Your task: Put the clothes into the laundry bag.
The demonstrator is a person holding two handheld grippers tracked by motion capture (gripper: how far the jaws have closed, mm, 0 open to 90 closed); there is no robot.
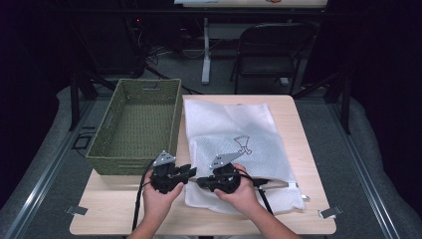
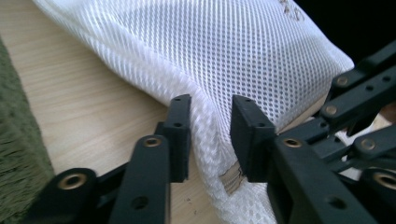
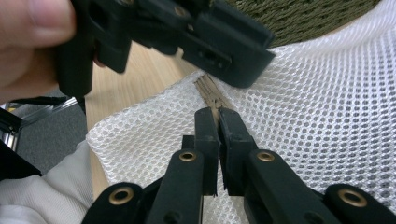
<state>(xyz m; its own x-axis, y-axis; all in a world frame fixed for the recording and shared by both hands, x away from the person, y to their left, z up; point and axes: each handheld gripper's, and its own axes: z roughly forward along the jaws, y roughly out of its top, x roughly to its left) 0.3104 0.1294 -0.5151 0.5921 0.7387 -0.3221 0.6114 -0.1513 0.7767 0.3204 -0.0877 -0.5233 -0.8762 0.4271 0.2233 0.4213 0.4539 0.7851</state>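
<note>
From the high view, a white mesh bag lies flat on the right half of the pale wooden tabletop, reaching toward the near edge, beside a green woven basket at the left edge; both hands meet at the bag's near left corner, the left gripper facing the right gripper. Grey carpet, a dark folding chair and black drapes lie beyond. In the left gripper view, the jaws stand slightly apart either side of a raised fold of honeycomb mesh, pads not pressing it. In the right gripper view, the jaws are pinched tight on the mesh edge.
</note>
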